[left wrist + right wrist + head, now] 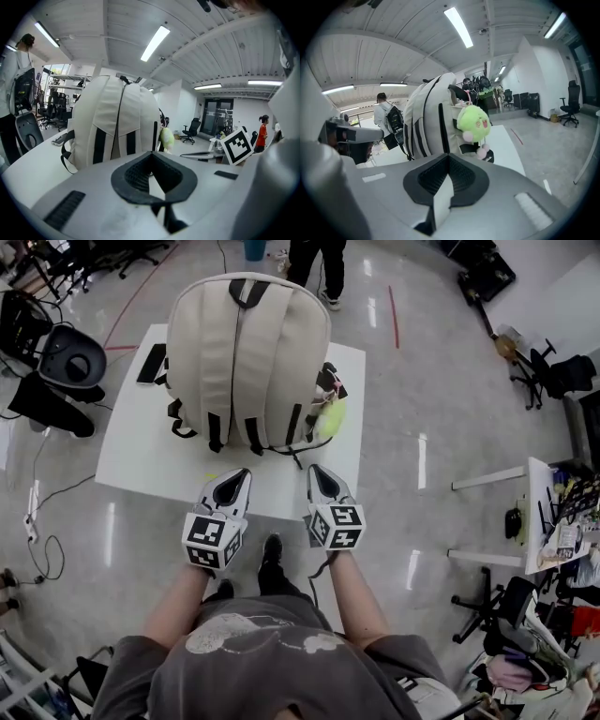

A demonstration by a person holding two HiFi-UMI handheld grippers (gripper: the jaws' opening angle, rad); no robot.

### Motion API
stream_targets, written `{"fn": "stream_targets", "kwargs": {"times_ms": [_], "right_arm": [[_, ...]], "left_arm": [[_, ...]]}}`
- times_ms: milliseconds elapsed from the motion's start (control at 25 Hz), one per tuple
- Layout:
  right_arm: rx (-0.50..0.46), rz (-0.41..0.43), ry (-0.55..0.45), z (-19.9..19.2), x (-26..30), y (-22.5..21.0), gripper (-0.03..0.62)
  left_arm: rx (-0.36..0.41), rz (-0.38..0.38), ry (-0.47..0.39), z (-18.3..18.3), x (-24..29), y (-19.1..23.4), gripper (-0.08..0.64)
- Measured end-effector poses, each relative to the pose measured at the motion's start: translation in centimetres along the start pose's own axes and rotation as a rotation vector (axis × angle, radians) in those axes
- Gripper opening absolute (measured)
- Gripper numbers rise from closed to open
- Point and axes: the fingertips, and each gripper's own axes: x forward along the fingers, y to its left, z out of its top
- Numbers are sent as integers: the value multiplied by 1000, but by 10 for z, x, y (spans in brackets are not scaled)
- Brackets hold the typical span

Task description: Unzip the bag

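1. The bag (pixel 246 357) stood upright on the white table (pixel 131 465), its strap side turned toward you and its top handle at the far end. A green plush (pixel 330 416) hung at its right side.
2. Your left gripper (pixel 240 478) was held over the near table edge, pointed at the bag's base. Its jaws were together with nothing between them, and it was clear of the bag.
3. Your right gripper (pixel 317 474) was held beside it, likewise pointed at the base. Its jaws were together and it held nothing.
4. No zip or puller showed in any view. Both gripper views looked at the straps and the back panel only.
5. Judgement: the unzipping had not begun. This was the approach step, with the bag apparently zipped and untouched.
6. Judgement: the next move called for finding the puller, probably on the top or far side. One gripper's jaws would have to part and pinch it while the other steadied the bag.
7. Risk noted: an upright, unbraced bag could tip or slide under a pull.
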Motion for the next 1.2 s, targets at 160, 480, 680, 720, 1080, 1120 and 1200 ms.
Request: {"fn": "stream_targets", "kwargs": {"times_ms": [160, 480, 680, 720, 1080, 1120, 1200], "right_arm": [[-18, -13, -23, -2, -17, 33, -2], [-48, -44, -70, -19, -64, 113, -2], [-59, -61, -102, -34, -104, 162, -2], [-58, -68, -104, -39, -111, 170, -2], [-48, -159, -106, -75, -165, 212, -2], [-49, -164, -105, -77, -168, 215, -2], [-54, -163, -108, -78, -174, 220, -2]], "left_arm": [[-6, -29, -20, -4, -30, 2, 6], [6, -72, -55, -19, -114, 10, 6], [13, -100, -63, -33, -167, 8, 6], [15, -108, -63, -37, -177, 6, 6], [14, -189, -50, -63, -229, -4, 6], [13, -195, -53, -63, -231, -6, 6], [14, -201, -64, -62, -238, -10, 6]]}}
